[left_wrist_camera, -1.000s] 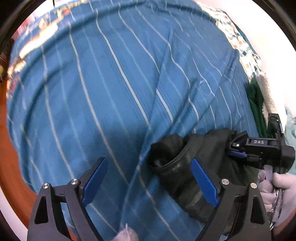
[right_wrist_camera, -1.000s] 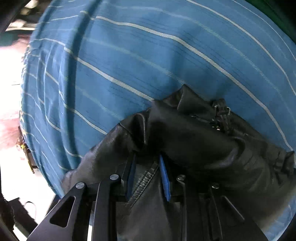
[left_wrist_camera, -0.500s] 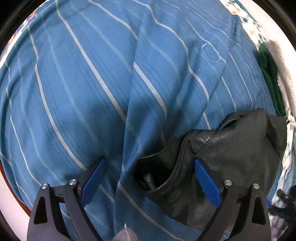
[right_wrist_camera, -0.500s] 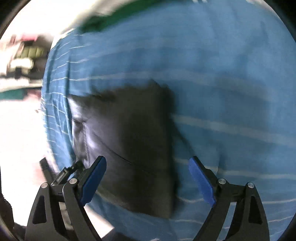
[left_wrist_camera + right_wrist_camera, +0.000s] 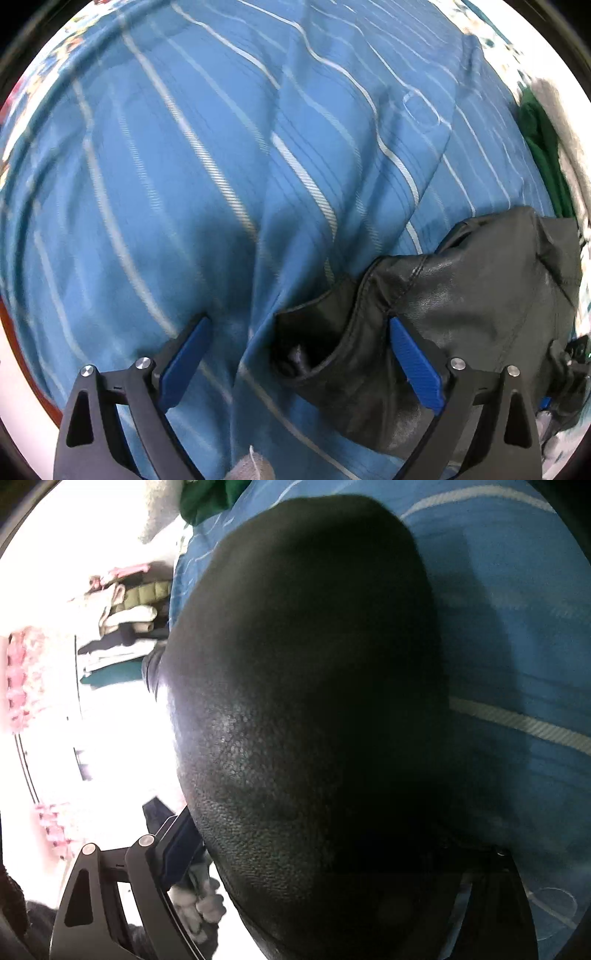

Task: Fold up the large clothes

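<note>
We had let go of the black leather jacket (image 5: 480, 306); it lay on the striped blue sheet (image 5: 221, 166). Our left claw (image 5: 303, 358) stood wide. Our right claw (image 5: 314, 867) was closing around it, not pinching.

A black leather jacket (image 5: 480, 295), its grained, pebbled hide catching a soft sheen along the stitched seams, lies on a blue woven cloth with white stripes (image 5: 221, 166), a matt, finely ribbed cotton-like sheet creased into soft folds. Seen close through the right wrist camera, the leather (image 5: 295, 738) shows a rough, dimpled grain under glare. The left claw (image 5: 299, 363) is matt black moulded plastic with bright metal rivets and ridged blue rubbery pads (image 5: 417, 363). At the edge, a dark green knitted-looking fabric (image 5: 543, 147) sits matt beside a pale fuzzy cloth (image 5: 569, 122).
</note>
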